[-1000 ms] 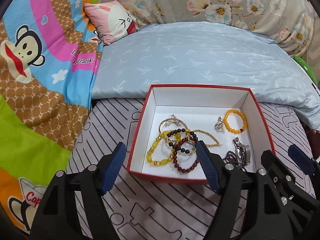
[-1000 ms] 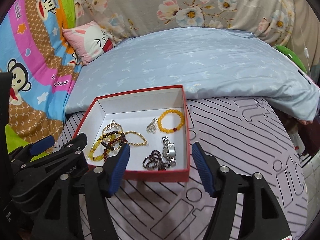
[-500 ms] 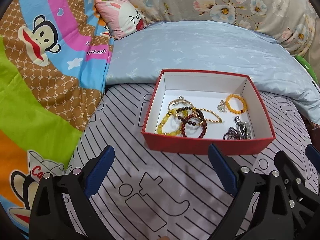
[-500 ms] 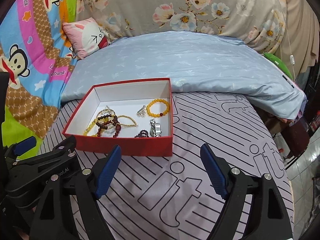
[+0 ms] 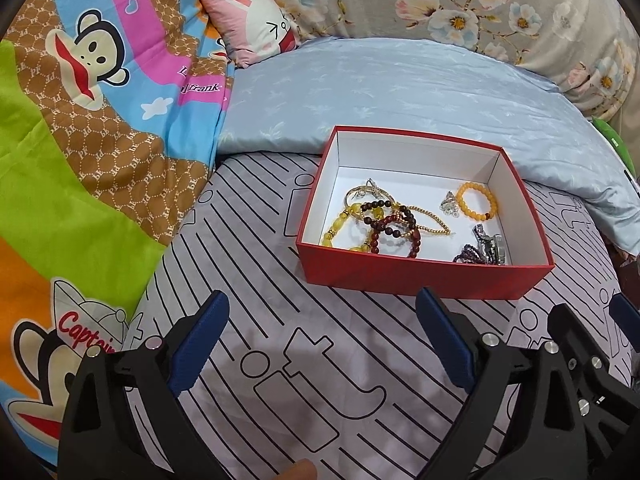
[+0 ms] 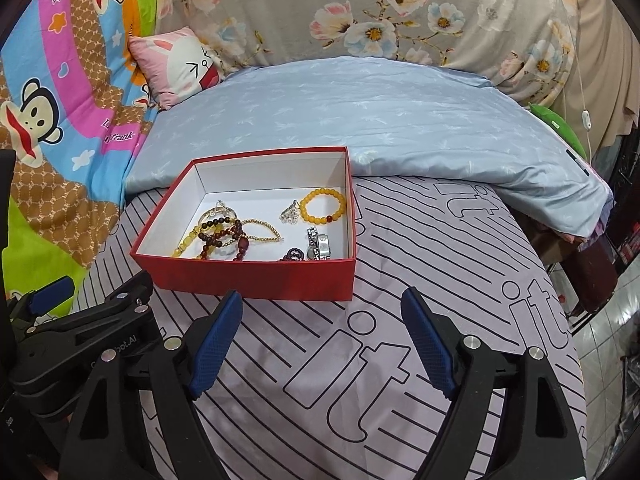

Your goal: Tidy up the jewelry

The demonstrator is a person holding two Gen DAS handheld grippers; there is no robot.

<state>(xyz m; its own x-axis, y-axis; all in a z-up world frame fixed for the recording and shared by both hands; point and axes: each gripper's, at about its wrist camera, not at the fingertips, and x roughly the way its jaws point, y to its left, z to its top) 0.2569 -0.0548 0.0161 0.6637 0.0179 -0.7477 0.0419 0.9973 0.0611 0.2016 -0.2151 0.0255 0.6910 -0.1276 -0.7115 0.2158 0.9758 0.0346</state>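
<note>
A red open box (image 5: 420, 276) with a white inside lies on the striped bedsheet. Inside it are an orange bead bracelet (image 5: 478, 206), a tangle of yellow and dark red bead bracelets with a gold chain (image 5: 380, 224), a small silver piece (image 5: 448, 204) and a silver watch (image 5: 490, 246). My left gripper (image 5: 322, 308) stands open over the sheet, short of the box's front wall, holding nothing. In the right wrist view the box (image 6: 248, 276) sits ahead to the left. My right gripper (image 6: 322, 300) is open and empty just before its front wall.
A folded pale blue quilt (image 5: 400, 92) lies right behind the box. A pink rabbit pillow (image 5: 256, 24) and a cartoon monkey blanket (image 5: 92, 120) fill the left. The bed's edge and a tiled floor (image 6: 612, 340) are on the right. A fingertip (image 5: 298, 472) shows at the bottom.
Both grippers have drawn back from the box, which now lies farther ahead. Their jaws stand wider than a second ago. The jewelry in the box has not moved.
</note>
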